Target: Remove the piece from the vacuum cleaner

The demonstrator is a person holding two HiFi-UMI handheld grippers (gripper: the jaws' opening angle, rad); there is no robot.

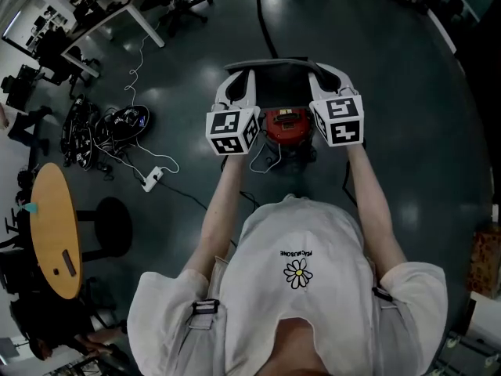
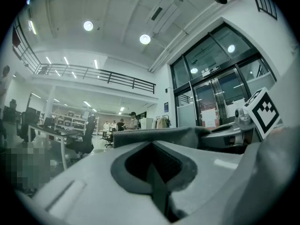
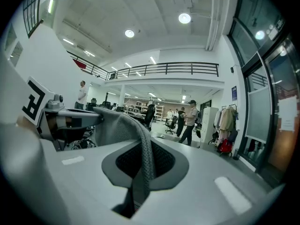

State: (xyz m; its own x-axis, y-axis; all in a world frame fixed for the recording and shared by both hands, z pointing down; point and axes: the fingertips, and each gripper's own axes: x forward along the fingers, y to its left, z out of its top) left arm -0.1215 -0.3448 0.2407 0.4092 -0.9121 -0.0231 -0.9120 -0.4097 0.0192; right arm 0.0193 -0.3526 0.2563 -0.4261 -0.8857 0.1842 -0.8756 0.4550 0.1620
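A red-topped vacuum cleaner (image 1: pixel 283 125) stands on the dark floor just in front of the person. Above it a grey cloth-like piece (image 1: pixel 274 63) stretches level between both grippers. My left gripper (image 1: pixel 239 77) is shut on its left end, and my right gripper (image 1: pixel 325 74) is shut on its right end. In the left gripper view the jaws (image 2: pixel 154 172) are pressed together on the piece (image 2: pixel 159 136), which runs off to the right. In the right gripper view the mesh piece (image 3: pixel 126 125) drapes down between the shut jaws (image 3: pixel 140 172) and leads left to the other gripper.
A black hose (image 1: pixel 258 14) runs away behind the vacuum. Cables and a power strip (image 1: pixel 153 177) lie on the floor at left, by a round wooden table (image 1: pixel 53 229) and a black stool (image 1: pixel 113 225). Desks and chairs stand far left; a box (image 1: pixel 487 261) at right.
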